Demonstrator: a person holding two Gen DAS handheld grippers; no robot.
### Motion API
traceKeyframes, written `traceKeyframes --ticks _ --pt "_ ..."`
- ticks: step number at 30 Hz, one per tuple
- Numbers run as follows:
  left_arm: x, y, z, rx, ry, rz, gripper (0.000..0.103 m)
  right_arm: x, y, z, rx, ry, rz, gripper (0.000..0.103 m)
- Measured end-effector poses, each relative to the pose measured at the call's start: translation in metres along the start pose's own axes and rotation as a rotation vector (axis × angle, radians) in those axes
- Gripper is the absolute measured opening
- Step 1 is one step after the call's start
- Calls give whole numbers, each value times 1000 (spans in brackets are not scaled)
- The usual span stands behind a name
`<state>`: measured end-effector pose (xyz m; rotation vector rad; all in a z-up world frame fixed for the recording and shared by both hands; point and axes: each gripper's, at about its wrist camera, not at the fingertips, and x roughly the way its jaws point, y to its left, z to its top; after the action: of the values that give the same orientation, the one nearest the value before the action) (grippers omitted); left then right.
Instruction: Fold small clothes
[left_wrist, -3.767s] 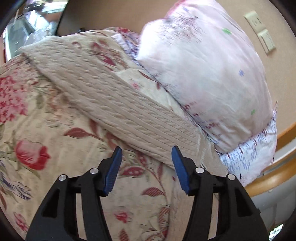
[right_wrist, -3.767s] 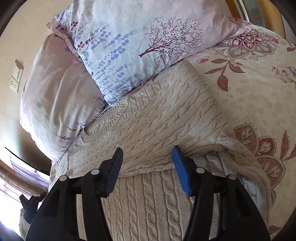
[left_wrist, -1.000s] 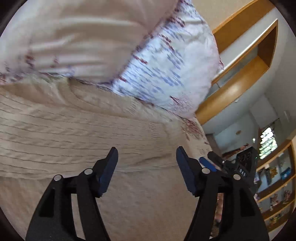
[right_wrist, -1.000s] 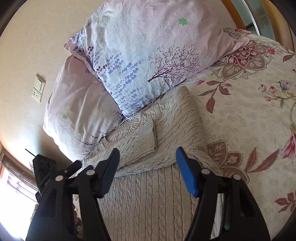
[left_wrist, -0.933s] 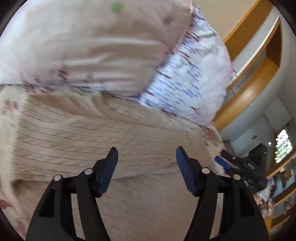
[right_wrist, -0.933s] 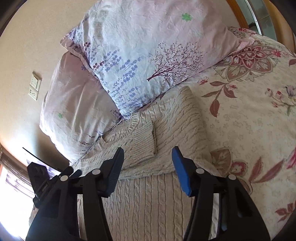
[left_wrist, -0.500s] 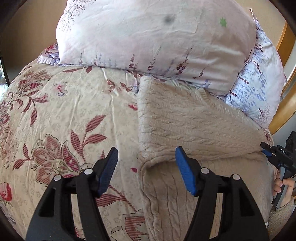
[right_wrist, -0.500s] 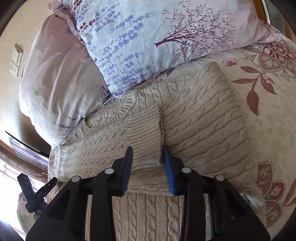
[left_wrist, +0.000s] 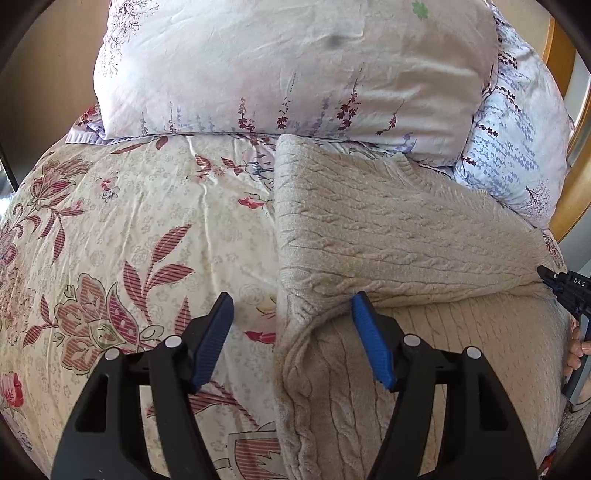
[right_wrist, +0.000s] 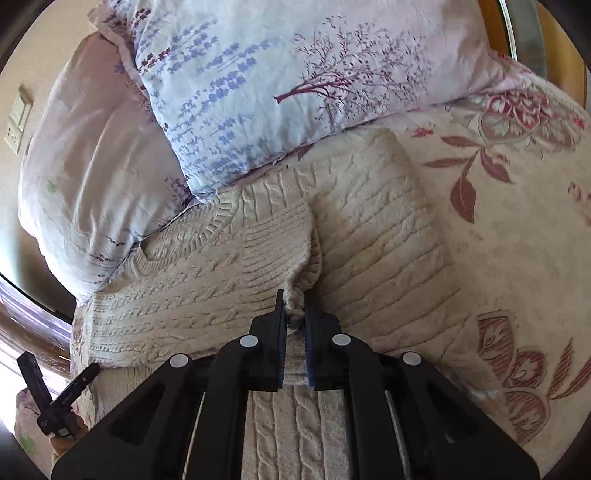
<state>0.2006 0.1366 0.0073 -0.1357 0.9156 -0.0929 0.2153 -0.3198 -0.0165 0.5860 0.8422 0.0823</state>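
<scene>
Cream cable-knit sweater (right_wrist: 369, 236) on the bed (left_wrist: 129, 229): right gripper (right_wrist: 294, 314) pinches its sleeve cuff (right_wrist: 295, 295) for folding; left gripper (left_wrist: 291, 325) gapes wide, straddling the side edge.

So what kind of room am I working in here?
Most likely a bedroom: the sweater lies on a bed with a floral bedspread, and two printed pillows lean against the wall.

2 printed pillows (right_wrist: 295, 81) on floral bedspread (left_wrist: 129, 229); wall switch plate (right_wrist: 16, 118) at left.
</scene>
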Motion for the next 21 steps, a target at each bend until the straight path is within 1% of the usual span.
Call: traceKeyframes --ticks 1,3,4,5,6,7,8,11,15,18,21 --pt "-1 1 0 -8 0 -9 66 -1 0 0 2 7 5 9" --pt "-5 5 -2 -32 5 -55 66 -9 -3 0 36 20 47 15" --pt "-9 8 -4 -45 6 -86 66 -16 -5 0 49 24 74 21" --pt "-14 10 -6 -55 2 -114 66 -25 -7 -2 50 20 104 34" --pt "-20 12 -9 -59 -7 -141 66 -37 -10 -4 44 4 129 42" --pt "-27 14 -13 -58 -18 -164 66 -50 -14 -7 33 -14 141 55" --pt "-34 16 -17 -55 -28 -186 66 -62 -18 -11 21 -29 146 58" --pt "-51 20 -30 -50 -38 -246 66 -92 -42 -22 12 -29 153 58" --pt "-61 27 -53 -72 -9 -307 66 -119 -79 -44 54 -1 163 58" --pt "-63 29 -71 -100 21 -340 64 -129 -95 -63 84 19 178 58" --pt "-71 27 -86 -110 12 -356 63 -134 -101 -82 93 49 217 57"
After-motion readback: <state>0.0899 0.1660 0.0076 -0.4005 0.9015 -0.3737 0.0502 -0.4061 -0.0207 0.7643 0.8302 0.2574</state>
